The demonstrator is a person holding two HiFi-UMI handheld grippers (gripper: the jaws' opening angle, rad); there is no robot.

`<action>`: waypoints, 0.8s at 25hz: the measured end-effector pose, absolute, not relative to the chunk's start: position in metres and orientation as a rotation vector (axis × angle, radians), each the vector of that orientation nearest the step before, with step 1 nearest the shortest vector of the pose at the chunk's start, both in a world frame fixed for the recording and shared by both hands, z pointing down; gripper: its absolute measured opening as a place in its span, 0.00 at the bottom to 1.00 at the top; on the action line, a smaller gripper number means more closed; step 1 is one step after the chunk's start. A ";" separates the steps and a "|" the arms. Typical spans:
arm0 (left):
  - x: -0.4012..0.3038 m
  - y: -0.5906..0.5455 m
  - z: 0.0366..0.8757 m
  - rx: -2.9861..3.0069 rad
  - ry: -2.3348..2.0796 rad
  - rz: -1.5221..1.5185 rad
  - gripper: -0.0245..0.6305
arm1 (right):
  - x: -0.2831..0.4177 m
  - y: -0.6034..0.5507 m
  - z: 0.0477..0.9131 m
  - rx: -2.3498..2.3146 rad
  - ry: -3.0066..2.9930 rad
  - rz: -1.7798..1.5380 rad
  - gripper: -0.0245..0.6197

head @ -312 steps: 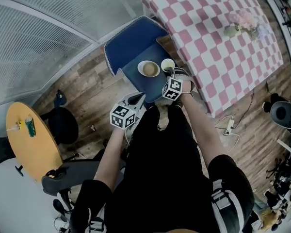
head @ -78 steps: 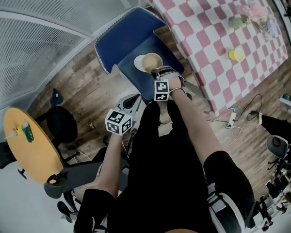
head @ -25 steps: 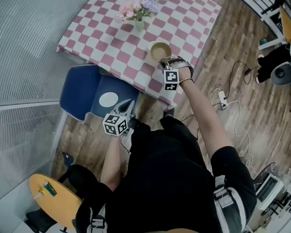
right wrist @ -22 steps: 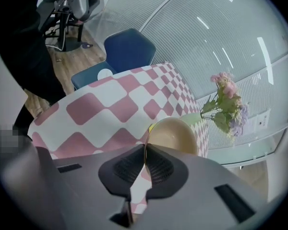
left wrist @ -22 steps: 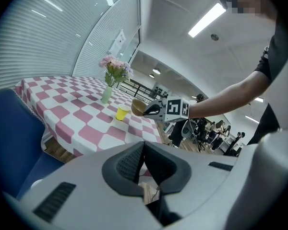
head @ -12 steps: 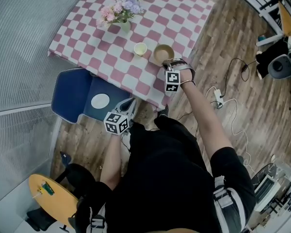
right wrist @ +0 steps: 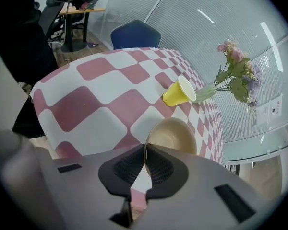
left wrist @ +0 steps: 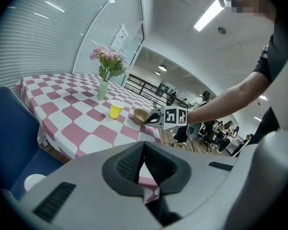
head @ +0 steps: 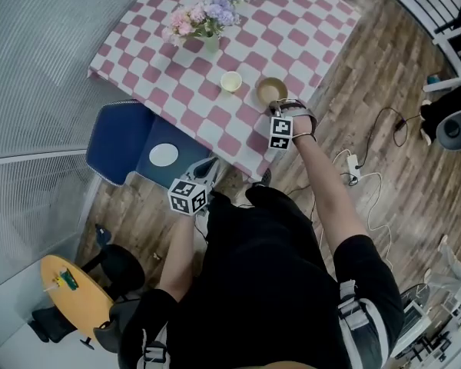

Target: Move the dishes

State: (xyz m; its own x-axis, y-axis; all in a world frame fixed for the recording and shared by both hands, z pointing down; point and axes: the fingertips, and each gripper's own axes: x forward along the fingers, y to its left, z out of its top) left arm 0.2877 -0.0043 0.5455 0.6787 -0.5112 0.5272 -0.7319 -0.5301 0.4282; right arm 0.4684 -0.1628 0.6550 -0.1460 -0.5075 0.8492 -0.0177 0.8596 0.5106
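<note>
**Head view.** The right tool (head: 274,108) reaches out over the checked desk (head: 296,29) in the upper middle of the frame. It is clamped on the near rim of the tan bowl (head: 270,90). The bowl sits close to the desk's right-hand edge, just right of the yellow cup (head: 231,81). The flower vase (head: 207,23) stands further up. The left tool (head: 206,167) hangs low by the person's body, near the blue chair (head: 114,137). A white plate (head: 164,154) lies on the chair's seat.

**Left gripper view.** The left tool (left wrist: 143,169) has its jaws pressed together with nothing between them. Beyond it, the cup (left wrist: 116,110) and bowl (left wrist: 140,115) stand side by side on the desk (left wrist: 62,107).

**Right gripper view.** The right tool (right wrist: 145,164) pinches the bowl's (right wrist: 175,131) rim, one jaw inside and one outside. The cup (right wrist: 179,92) is just beyond. Whether the bowl's base has met the cloth I cannot tell.

The step looks like setting the bowl down. To do it well:
- Bring the bowl down level until its base lies flat.
- Only then part the jaws.
- Draw the tool back toward the desk edge without dragging the rim.
- Keep the bowl clear of the cup, and not so near the edge that the hanging cloth could let it tip.
</note>
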 end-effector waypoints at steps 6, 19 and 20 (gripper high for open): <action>0.293 -0.010 0.543 2.231 -0.988 0.442 0.07 | 0.471 -0.167 0.658 0.395 -1.690 -0.464 0.10; 0.295 -0.007 0.531 2.265 -0.993 0.413 0.07 | 0.469 -0.159 0.639 0.425 -1.736 -0.491 0.30; 0.292 -0.005 0.530 2.267 -0.991 0.410 0.07 | 0.467 -0.157 0.634 0.440 -1.744 -0.493 0.30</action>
